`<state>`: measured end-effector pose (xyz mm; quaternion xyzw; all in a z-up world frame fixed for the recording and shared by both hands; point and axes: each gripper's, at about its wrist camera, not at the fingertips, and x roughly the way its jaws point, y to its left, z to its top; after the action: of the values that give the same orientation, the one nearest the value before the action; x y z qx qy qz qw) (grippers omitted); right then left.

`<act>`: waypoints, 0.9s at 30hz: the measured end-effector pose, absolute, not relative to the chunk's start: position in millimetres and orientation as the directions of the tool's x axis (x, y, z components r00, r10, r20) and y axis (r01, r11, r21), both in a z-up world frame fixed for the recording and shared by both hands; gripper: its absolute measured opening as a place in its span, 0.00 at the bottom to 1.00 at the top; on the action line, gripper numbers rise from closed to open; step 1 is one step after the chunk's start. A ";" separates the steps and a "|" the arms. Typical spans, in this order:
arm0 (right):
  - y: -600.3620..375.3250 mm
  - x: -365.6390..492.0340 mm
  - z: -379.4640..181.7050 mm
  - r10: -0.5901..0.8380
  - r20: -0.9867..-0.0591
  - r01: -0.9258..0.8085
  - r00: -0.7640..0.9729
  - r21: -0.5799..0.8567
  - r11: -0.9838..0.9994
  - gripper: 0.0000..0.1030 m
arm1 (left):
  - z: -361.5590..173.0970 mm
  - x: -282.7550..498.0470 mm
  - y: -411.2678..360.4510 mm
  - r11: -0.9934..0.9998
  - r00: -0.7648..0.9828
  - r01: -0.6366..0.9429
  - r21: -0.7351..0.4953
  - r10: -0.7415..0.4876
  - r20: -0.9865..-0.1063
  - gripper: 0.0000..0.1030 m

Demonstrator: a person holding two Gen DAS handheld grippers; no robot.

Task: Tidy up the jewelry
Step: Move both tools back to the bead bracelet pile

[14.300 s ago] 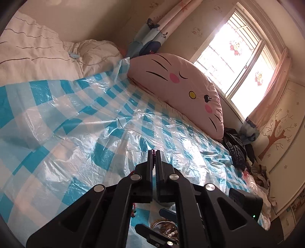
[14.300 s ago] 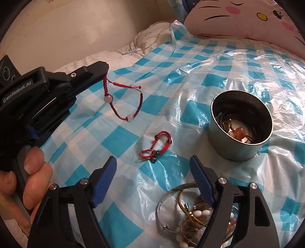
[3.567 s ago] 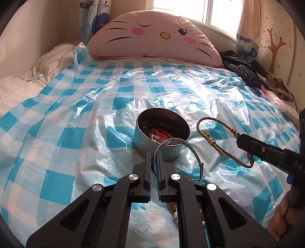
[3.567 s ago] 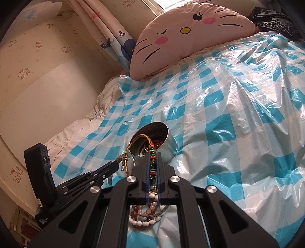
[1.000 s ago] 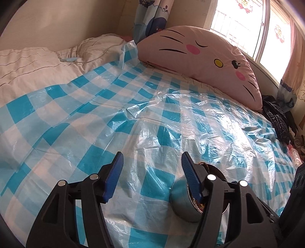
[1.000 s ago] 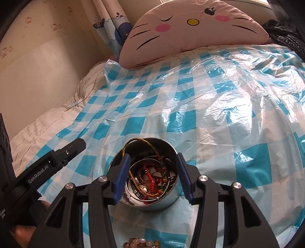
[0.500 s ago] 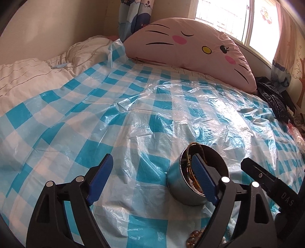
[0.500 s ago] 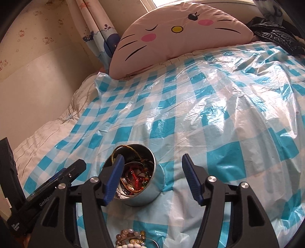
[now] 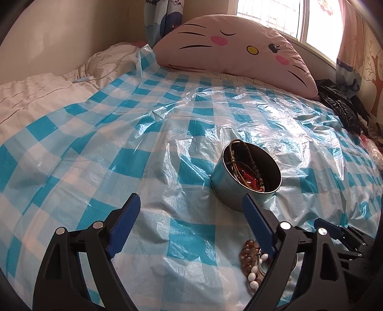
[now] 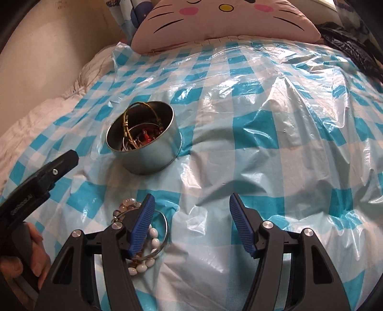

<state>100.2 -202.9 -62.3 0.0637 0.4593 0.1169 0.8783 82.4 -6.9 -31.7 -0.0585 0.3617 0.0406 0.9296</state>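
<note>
A home bedroom: a bed (image 9: 71,100) with a cat-face pillow (image 9: 239,50), curtained window (image 9: 299,21) and wallpapered walls.

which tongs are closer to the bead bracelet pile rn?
Right, by a little. The right tongs have one finger over the bead bracelet pile, empty. The left tongs have it just outside one finger; their jaws are opening, empty.

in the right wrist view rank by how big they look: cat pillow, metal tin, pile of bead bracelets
1. cat pillow, widest though farthest away and cut off at the top edge.
2. metal tin.
3. pile of bead bracelets, partly hidden behind a gripper finger, so its full extent is unsure.
</note>
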 end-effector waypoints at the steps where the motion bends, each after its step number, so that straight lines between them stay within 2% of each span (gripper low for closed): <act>1: -197.6 100.5 -65.4 0.240 -0.806 -0.156 0.540 0.184 0.970 0.64 | -31.8 77.6 -6.7 0.990 0.734 -0.117 -0.075 0.035 -0.679 0.81; 6: -189.1 100.5 -75.3 0.186 -0.839 -0.171 0.511 0.112 0.979 0.65 | -32.2 57.2 -1.3 0.990 0.725 -0.120 -0.079 0.033 -0.688 0.83; 11: -206.4 102.2 -74.3 0.078 -0.840 -0.063 0.537 0.052 0.997 0.70 | -36.1 53.3 -8.7 0.995 0.709 -0.085 -0.058 0.019 -0.705 0.83; 19: -236.2 107.0 -71.5 0.045 -0.832 0.052 0.553 0.089 0.995 0.72 | -46.3 51.2 -55.4 0.988 0.671 0.153 0.004 -0.101 -0.734 0.82; 20: -236.8 107.5 -71.7 0.049 -0.832 0.052 0.553 0.094 0.994 0.72 | -48.4 50.6 -62.4 0.983 0.664 0.182 0.014 -0.113 -0.740 0.78; 22: -238.3 108.8 -73.0 0.061 -0.834 0.052 0.548 0.106 0.993 0.72 | -54.5 51.8 -72.9 0.975 0.638 0.220 0.032 -0.119 -0.760 0.61; 23: -239.1 109.6 -73.7 0.066 -0.835 0.052 0.546 0.113 0.992 0.72 | -58.6 53.7 -76.1 0.973 0.620 0.230 0.031 -0.122 -0.775 0.55; 25: -240.5 110.4 -74.6 0.075 -0.836 0.058 0.544 0.127 0.990 0.72 | -65.7 57.2 -77.9 0.972 0.586 0.233 0.024 -0.120 -0.802 0.24; 27: -241.8 109.9 -74.7 0.081 -0.834 0.064 0.546 0.138 0.988 0.72 | -68.9 59.7 -74.9 0.974 0.568 0.226 0.000 -0.132 -0.812 0.12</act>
<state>109.9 -241.8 -74.7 0.0761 0.4766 0.0051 0.8758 59.7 -74.9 -68.9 0.0519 0.4534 -0.1012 0.8840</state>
